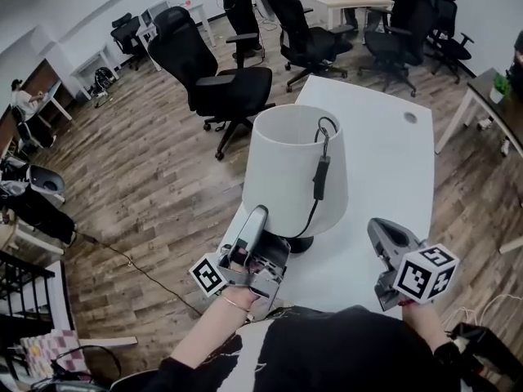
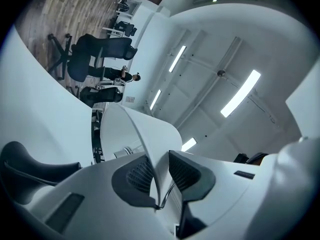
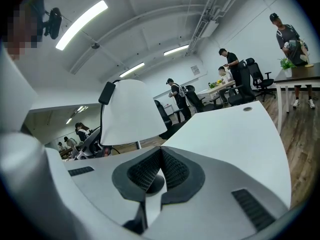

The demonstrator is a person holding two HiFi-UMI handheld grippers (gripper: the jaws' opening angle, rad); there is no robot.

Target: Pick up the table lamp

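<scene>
The table lamp, with its white conical shade (image 1: 290, 166), stands on the white table (image 1: 384, 162) near the front left corner. A black cord with an inline switch (image 1: 322, 178) hangs over the shade down to the dark base (image 1: 299, 244). My left gripper (image 1: 257, 216) points upward at the shade's lower rim. In the left gripper view the thin shade wall (image 2: 150, 134) runs between the jaws of the left gripper (image 2: 161, 176), with a narrow gap showing beside the right pad. My right gripper (image 1: 379, 230) is shut and empty, to the right of the lamp. The right gripper (image 3: 161, 169) points across the table, with the shade (image 3: 130, 111) ahead on the left.
A black office chair (image 1: 221, 80) stands on the wooden floor just left of the table, and more chairs (image 1: 306, 31) stand beyond it. The table has a cable hole (image 1: 410, 118) near its far end. Another desk (image 1: 490, 96) is on the right. People stand at the back.
</scene>
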